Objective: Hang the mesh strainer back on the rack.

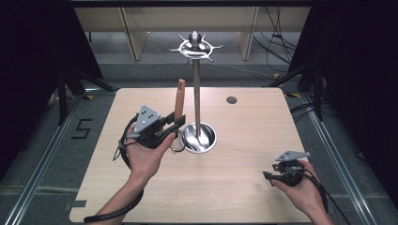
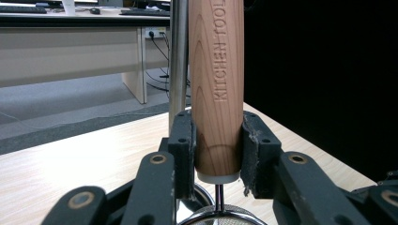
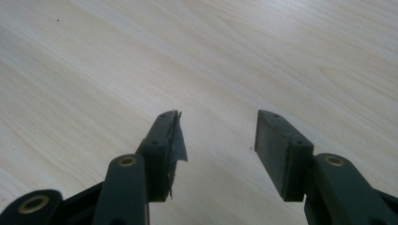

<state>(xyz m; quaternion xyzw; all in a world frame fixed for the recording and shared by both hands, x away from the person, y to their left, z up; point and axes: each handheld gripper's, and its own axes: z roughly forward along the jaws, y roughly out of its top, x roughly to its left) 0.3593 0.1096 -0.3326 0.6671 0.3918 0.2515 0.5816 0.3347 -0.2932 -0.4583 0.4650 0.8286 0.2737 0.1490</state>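
Landmark: the steel stand (image 1: 196, 93), a pole rising from a round dished base (image 1: 201, 137) near the middle of the table (image 1: 244, 187).

Nearest the person, well to the right of the stand and toward the near edge, the right gripper (image 1: 268, 177) sits low over bare wood in the right hand (image 1: 305, 190). In the right gripper view its 2 jaws stand apart with nothing between them (image 3: 218, 140), only tabletop beyond.

Closer to the stand, just left of its base, the left hand (image 1: 145, 157) holds the left gripper (image 1: 177, 123). Its 2 jaws are clamped on the wooden handle (image 2: 217, 89) of a kitchen utensil, the pads pressing both sides near the handle's lower end. The handle stands upright, just beside the pole and left of it, stamped "KITCHEN TOOL". A thin metal stem leaves its bottom cap toward a round wire rim (image 2: 220, 216) over the base.

Farthest, atop the pole, a ring of hooks (image 1: 195, 48) spreads out.
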